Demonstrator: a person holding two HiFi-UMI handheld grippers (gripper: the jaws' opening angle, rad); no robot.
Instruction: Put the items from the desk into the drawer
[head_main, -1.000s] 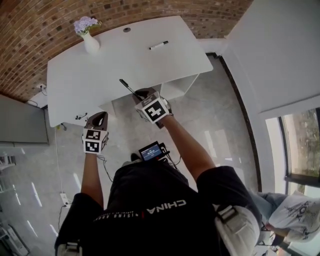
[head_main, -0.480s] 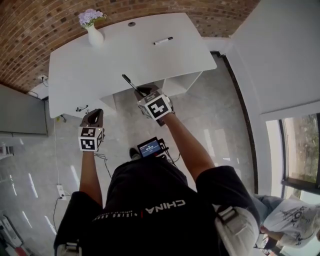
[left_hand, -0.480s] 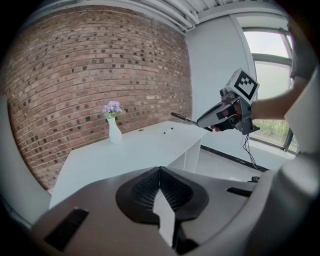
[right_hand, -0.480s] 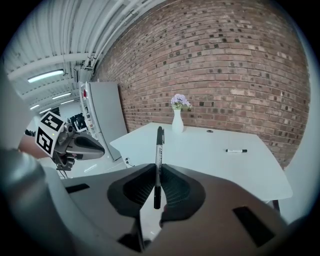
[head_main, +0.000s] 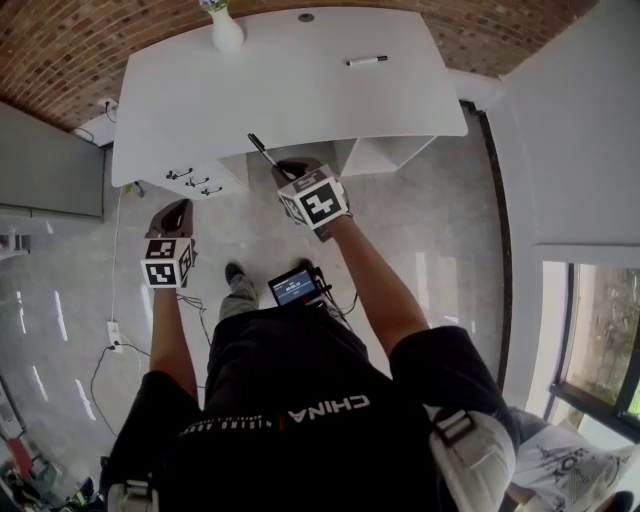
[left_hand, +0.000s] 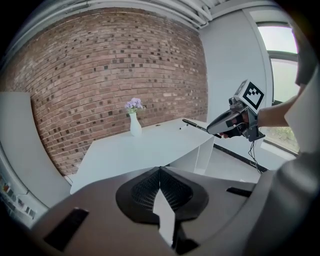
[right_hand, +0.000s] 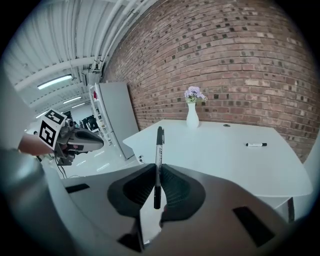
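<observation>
Black pen (right_hand: 158, 160) clenched in the right gripper (right_hand: 157, 175), long axis along the jaws, far end pointing at the white desk (head_main: 290, 90) from its near edge; barrel print too small to read. Left gripper (left_hand: 160, 175) pressed shut on nothing, near left over the floor (head_main: 430, 230). "CHINA" legible on the shirt (head_main: 300, 440); vase (head_main: 227, 35) cut off at the far edge, second marker (head_main: 367, 61) lying far right on the desk.

markers (head_main: 367, 61) x2, vase (head_main: 227, 35) x1, desk (head_main: 300, 95) x1
</observation>
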